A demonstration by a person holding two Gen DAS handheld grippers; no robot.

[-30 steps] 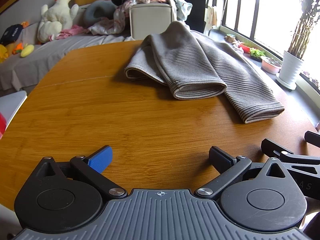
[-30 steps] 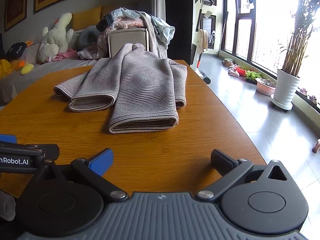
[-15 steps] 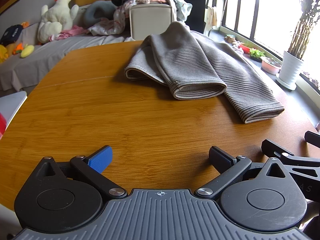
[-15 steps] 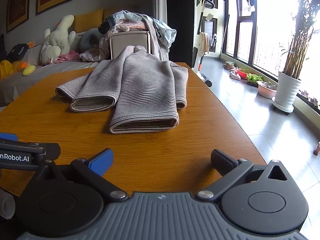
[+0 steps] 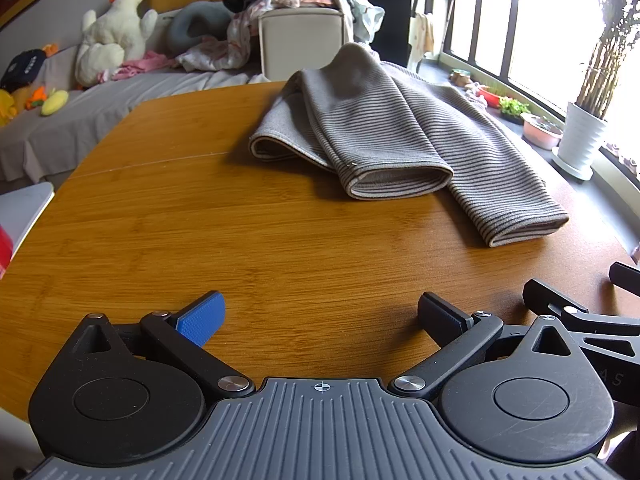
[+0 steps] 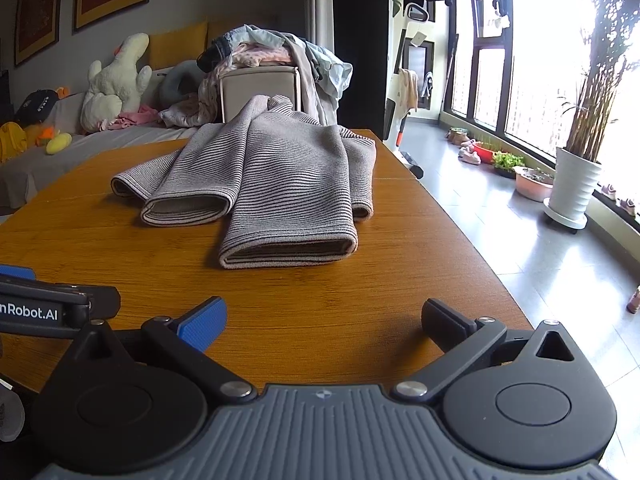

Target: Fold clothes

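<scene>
Striped sweater (image 6: 276, 184) dead ahead, long axis running away, hem end nearest. Far end draped off, hidden. Left gripper (image 5: 320, 316) and right gripper (image 6: 324, 320) spread wide, empty.

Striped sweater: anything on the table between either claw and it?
Nothing visible. Only bare wooden table lies between the open left claw and the striped sweater; likewise ahead of the open right claw.
</scene>
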